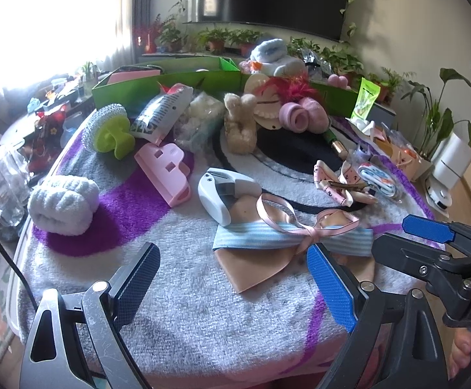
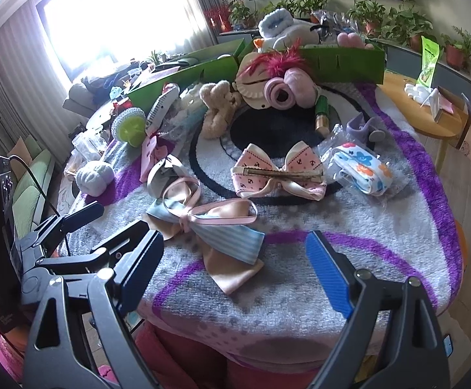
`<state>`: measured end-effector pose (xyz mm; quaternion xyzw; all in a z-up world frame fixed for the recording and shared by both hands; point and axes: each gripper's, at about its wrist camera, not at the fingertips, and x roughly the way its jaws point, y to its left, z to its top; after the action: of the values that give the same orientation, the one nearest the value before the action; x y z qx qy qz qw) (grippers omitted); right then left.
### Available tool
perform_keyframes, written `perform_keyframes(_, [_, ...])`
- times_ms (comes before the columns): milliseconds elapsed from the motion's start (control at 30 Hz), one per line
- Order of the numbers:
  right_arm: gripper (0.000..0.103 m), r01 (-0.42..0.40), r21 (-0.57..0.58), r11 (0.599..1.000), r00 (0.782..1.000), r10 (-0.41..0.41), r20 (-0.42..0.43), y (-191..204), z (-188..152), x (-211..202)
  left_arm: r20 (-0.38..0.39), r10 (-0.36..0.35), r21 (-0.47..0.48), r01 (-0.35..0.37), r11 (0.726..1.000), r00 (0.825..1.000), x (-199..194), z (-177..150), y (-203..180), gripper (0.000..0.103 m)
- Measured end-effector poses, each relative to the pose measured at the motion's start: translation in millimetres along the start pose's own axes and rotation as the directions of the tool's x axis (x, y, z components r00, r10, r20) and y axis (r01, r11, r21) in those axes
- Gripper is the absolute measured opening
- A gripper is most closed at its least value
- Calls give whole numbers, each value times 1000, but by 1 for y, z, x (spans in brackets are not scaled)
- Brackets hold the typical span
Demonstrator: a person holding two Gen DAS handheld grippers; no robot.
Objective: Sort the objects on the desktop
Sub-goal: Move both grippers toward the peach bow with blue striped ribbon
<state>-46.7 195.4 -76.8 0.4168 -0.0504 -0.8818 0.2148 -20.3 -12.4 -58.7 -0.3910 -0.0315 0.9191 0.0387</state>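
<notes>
1. A round table covered by a fluffy grey, white and purple towel (image 1: 183, 298) is crowded with small things, and two green boxes (image 1: 170, 82) stand at its far edge — most likely the bins the clutter is meant to be sorted into.

2. Nearest the person lies a large bow (image 1: 287, 240) of peach satin with a blue-striped band and a thin pink ribbon, flat on the towel. Its near position makes it the likeliest first pick — a judgement, not something shown.

3. The left gripper (image 1: 235, 278) hovers low over the near edge with its jaws spread wide and nothing between them. The bow lies just ahead, a little right of centre, with its lower tail beside the bright blue pad.

4. The right gripper (image 2: 235, 269) is likewise released and empty. The same bow (image 2: 209, 227) sits just beyond its fingertips, roughly centred in the gap, with the lower tail reaching in between them.

5. Behind the bow lie a white plastic gadget (image 1: 225, 194), a pink clip (image 1: 167, 168), a rolled white cloth (image 1: 63, 204) and a smaller pink-patterned bow (image 2: 277, 175) lying clasp-up.
</notes>
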Motion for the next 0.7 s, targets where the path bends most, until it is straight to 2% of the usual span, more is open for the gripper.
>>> perform_keyframes(467, [86,4,4,1000,999,-4,-33,-3,0,16,-22,-1,12,1,1000,1000,14,3,2,93])
perform_keyframes(600, [77,0,-3,1000,999,0,-40,-3,-2,20,-42,-9,11,9,1000,999,19,4,3,87])
perform_keyframes(700, [69,-5,-4,1000,999,5,-51,-3,-3,24,-64,-19,21,20,1000,998,24,3,2,73])
